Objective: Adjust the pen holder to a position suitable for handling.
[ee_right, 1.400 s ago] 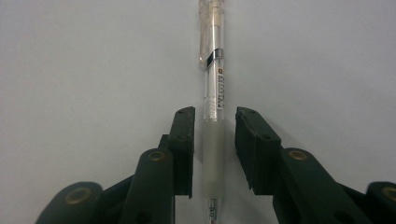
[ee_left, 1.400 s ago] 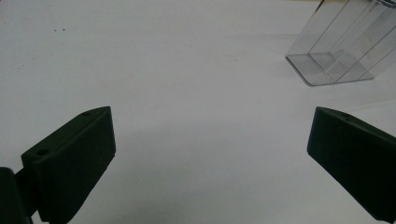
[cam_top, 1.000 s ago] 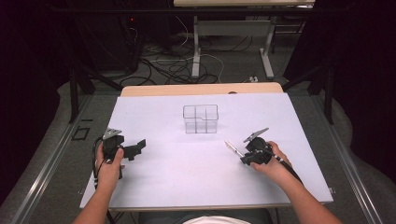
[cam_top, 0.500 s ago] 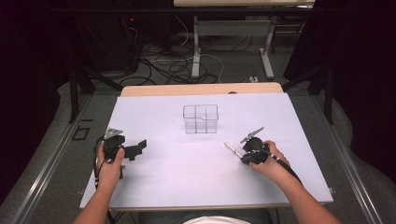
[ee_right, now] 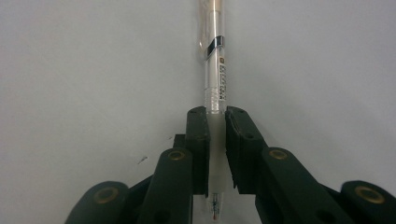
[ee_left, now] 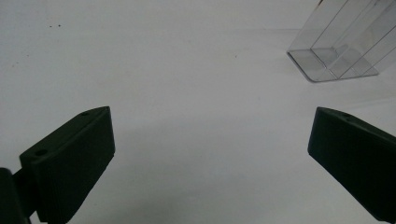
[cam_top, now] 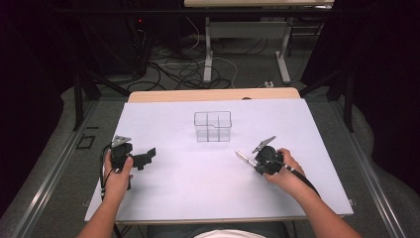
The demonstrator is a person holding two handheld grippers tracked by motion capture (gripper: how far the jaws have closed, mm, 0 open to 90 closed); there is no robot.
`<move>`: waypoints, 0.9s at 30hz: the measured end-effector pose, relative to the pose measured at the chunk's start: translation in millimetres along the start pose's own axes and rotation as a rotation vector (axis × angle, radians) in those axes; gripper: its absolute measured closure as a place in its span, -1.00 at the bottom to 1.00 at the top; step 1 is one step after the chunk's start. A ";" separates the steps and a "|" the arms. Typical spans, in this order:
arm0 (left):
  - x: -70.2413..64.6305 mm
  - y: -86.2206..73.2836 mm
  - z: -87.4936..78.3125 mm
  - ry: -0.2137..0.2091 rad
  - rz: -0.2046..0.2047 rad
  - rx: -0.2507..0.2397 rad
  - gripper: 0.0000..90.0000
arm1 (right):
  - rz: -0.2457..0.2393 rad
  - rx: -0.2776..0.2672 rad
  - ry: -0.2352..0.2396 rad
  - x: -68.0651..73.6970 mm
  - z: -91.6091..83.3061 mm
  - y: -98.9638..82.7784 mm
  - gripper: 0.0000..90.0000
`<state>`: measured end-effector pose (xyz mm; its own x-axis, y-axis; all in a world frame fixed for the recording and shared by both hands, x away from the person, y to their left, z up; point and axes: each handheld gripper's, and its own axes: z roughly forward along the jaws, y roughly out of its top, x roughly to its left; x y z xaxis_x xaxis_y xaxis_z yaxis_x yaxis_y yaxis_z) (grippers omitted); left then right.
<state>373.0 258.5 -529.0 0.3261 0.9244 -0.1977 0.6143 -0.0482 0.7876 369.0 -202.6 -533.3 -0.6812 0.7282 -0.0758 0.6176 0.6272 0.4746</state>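
R tongs (ee_right: 215,140) pinching clear plastic pen (ee_right: 215,79), axis pointing fwd-left twd clear divided plastic organiser box (cam_top: 213,126) nr desk's far edge; L tongs (ee_left: 210,158) spread, empty.

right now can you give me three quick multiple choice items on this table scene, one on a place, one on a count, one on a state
1. Where does the clear organizer stand?
A. at the table's near edge
B. toward the far middle of the white table
C. under the left gripper

2. How many pens are in sight?
A. one
B. two
C. three

3. How do the jaws of the left gripper stand?
A. shut on a pen
B. shut on nothing
C. wide apart with nothing between them

Answers:
1. B, the high view shows it beyond both hands, near the middle.
2. A, only the clear pen held by the right gripper shows.
3. C, the left gripper view shows bare table between its jaws.
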 end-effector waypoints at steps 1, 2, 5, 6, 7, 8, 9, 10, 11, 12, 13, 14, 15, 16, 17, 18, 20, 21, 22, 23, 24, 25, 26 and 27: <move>-0.5 -0.4 0.8 -0.002 0.002 0.000 -1.00 | -0.035 0.170 -0.010 0.0 -12.6 6.4 0.78; -0.8 -0.3 0.8 -0.008 0.011 0.011 -1.00 | -0.044 0.127 -0.005 0.6 -10.4 5.0 0.78; -3.8 0.0 2.1 -0.019 0.033 0.011 -1.00 | -0.067 0.114 -0.014 2.7 -11.7 6.0 0.78; -6.0 0.2 2.5 -0.019 0.050 0.013 -1.00 | -0.078 0.148 -0.017 3.4 -14.8 8.0 0.78; -6.0 0.2 2.5 -0.019 0.050 0.013 -1.00 | -0.063 -0.015 -0.011 4.8 -4.4 3.0 0.78; -7.4 0.0 2.9 -0.024 0.064 0.017 -1.00 | -0.075 -0.025 -0.013 6.2 -4.6 3.6 0.78; -8.7 -1.0 4.1 -0.026 0.078 0.013 -1.00 | -0.087 -0.045 -0.015 7.1 -4.1 3.7 0.78; -8.7 -1.0 4.1 -0.026 0.078 0.013 -1.00 | -0.105 -0.048 -0.024 7.7 -5.0 4.3 0.78; -9.1 -0.6 3.8 -0.026 0.076 0.027 -1.00 | -0.120 -0.058 -0.027 8.0 -4.7 5.1 0.78; -9.4 -1.0 5.4 -0.029 0.065 0.017 -1.00 | -0.123 -0.067 -0.025 9.5 -5.3 5.4 0.78; -9.3 -1.2 5.8 -0.030 0.064 0.017 -1.00 | -0.128 -0.075 -0.024 10.3 -5.6 6.3 0.78; -9.4 -1.5 6.1 -0.033 0.058 0.017 -1.00 | -0.140 -0.082 -0.027 10.4 -6.2 7.6 0.78; -8.7 -1.3 5.6 -0.039 0.061 0.032 -1.00 | -0.139 -0.092 -0.016 11.3 -6.2 8.8 0.78; -8.6 -1.7 6.5 -0.038 0.057 0.029 -1.00 | -0.154 -0.107 -0.010 11.8 -6.4 10.8 0.78; -8.2 -1.7 6.6 -0.038 0.056 0.032 -1.00 | -0.167 -0.114 -0.009 13.8 -7.0 13.1 0.78; -7.6 -1.5 6.3 -0.043 0.056 0.037 -1.00 | -0.186 -0.123 -0.013 15.4 -7.0 15.5 0.78; -7.6 -1.7 6.5 -0.044 0.054 0.031 -1.00 | -0.226 -0.120 -0.006 19.9 -8.1 19.8 0.78; -7.6 -1.7 6.4 -0.043 0.055 0.032 -1.00 | -0.240 -0.132 -0.007 21.9 -7.2 21.9 0.78; -8.0 -2.0 6.6 -0.041 0.056 0.026 -1.00 | -0.252 -0.133 -0.003 23.0 -7.4 23.5 0.78; -8.0 -2.0 6.6 -0.041 0.056 0.026 -1.00 | -0.269 -0.134 0.001 24.2 -6.9 26.8 0.78; -7.7 -1.8 5.8 -0.043 0.065 0.037 -1.00 | -0.275 -0.132 0.004 25.1 -6.9 29.6 0.78; -7.9 -1.9 5.4 -0.039 0.067 0.040 -1.00 | -0.292 -0.138 0.005 25.0 -6.2 32.8 0.78; -7.8 -2.1 5.4 -0.040 0.069 0.040 -1.00 | -0.301 -0.137 0.011 25.4 -5.8 36.1 0.78; -8.4 -3.2 6.1 -0.028 0.069 0.028 -1.00 | -0.307 -0.138 0.013 26.2 -4.9 39.4 0.78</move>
<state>372.7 248.6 -533.4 0.3875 0.9079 -0.1602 0.6093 -0.1218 0.7836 373.6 -160.2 -512.3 -0.8325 0.5070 -0.2232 0.3242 0.7726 0.5459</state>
